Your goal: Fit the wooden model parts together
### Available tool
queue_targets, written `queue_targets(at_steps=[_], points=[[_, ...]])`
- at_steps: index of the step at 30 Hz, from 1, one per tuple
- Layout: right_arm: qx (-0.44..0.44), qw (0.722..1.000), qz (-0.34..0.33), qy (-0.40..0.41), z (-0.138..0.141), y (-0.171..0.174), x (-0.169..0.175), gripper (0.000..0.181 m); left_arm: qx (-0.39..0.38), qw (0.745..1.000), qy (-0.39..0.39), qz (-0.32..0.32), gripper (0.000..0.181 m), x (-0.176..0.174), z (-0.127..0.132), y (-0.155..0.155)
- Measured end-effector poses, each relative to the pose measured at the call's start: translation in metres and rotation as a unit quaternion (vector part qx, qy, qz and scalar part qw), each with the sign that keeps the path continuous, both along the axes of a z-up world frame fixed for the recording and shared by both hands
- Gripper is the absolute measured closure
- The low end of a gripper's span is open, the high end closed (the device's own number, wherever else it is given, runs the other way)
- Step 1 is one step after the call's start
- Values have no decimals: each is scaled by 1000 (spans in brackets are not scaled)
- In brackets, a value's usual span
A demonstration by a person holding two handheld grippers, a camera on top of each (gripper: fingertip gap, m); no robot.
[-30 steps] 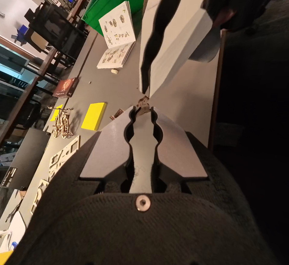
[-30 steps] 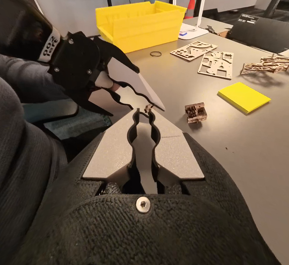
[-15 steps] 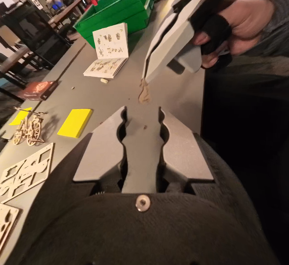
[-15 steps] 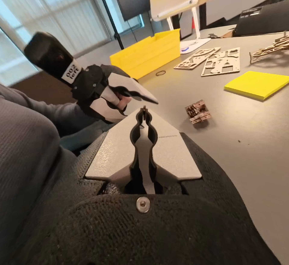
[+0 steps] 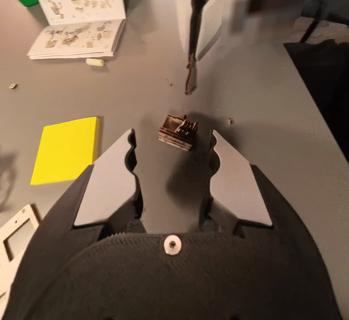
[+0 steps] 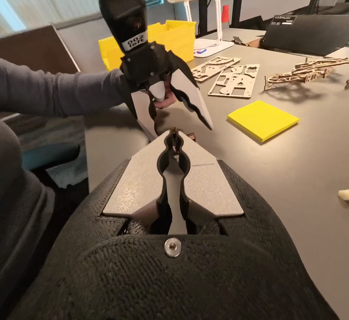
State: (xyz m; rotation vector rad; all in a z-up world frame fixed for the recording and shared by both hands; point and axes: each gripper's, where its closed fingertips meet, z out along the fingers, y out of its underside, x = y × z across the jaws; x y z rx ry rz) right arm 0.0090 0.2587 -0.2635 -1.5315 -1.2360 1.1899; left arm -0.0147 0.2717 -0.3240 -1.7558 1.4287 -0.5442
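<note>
Your left gripper [image 5: 172,134], fingers spread, hangs above the small brown slatted wooden block [image 5: 178,134] on the grey desk [image 5: 264,103]. At twelve o'clock, your right gripper [image 6: 174,131] pinches a thin wooden strip [image 5: 191,79].
</note>
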Motion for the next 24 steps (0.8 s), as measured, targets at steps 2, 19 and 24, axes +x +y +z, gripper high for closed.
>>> queue_targets(at_steps=[2, 19, 24], points=[[13, 1000, 5, -17, -5, 4, -5, 181, -17, 1000, 0, -26, 109, 2, -7, -1], [37, 996, 11, -84, -28, 19, -19, 181, -62, 995, 14, -71, 140, 4, -18, -4], [45, 994, 10, -95, -29, 22, -20, 181, -98, 993, 6, -60, 140, 4, -18, -3]])
